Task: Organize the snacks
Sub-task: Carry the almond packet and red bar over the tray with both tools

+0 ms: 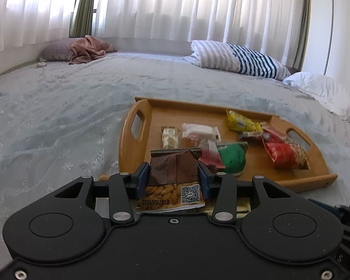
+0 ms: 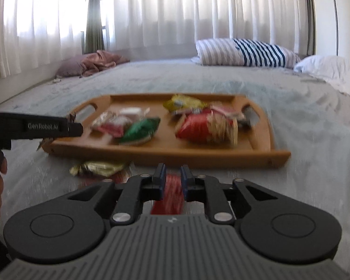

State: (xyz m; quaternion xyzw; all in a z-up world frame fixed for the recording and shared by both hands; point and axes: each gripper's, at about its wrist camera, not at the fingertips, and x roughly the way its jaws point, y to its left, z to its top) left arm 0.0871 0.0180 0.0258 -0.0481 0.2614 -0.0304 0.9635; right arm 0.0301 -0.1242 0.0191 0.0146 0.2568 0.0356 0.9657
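Note:
A wooden tray point(image 1: 249, 113) point(image 2: 205, 155) with handle cut-outs lies on the bed and holds several snack packets: a green one point(image 1: 232, 157) point(image 2: 141, 129), a red one point(image 1: 282, 155) point(image 2: 198, 129), a yellow one point(image 1: 241, 121) point(image 2: 183, 102) and white ones point(image 1: 199, 130). My left gripper point(image 1: 173, 172) is shut on a brown almond packet point(image 1: 172, 177), held just before the tray's near left corner. My right gripper point(image 2: 172, 177) is shut on a red packet point(image 2: 170, 197), held in front of the tray's near edge. The left gripper's body point(image 2: 42, 126) shows at the left of the right wrist view.
A gold-green packet point(image 2: 98, 169) lies on the grey bedspread point(image 1: 58, 116) in front of the tray. Striped pillows point(image 1: 240, 59) and a white pillow point(image 1: 324, 91) lie at the back right. A mauve pillow with a pink cloth point(image 1: 86, 49) lies at the back left, below white curtains.

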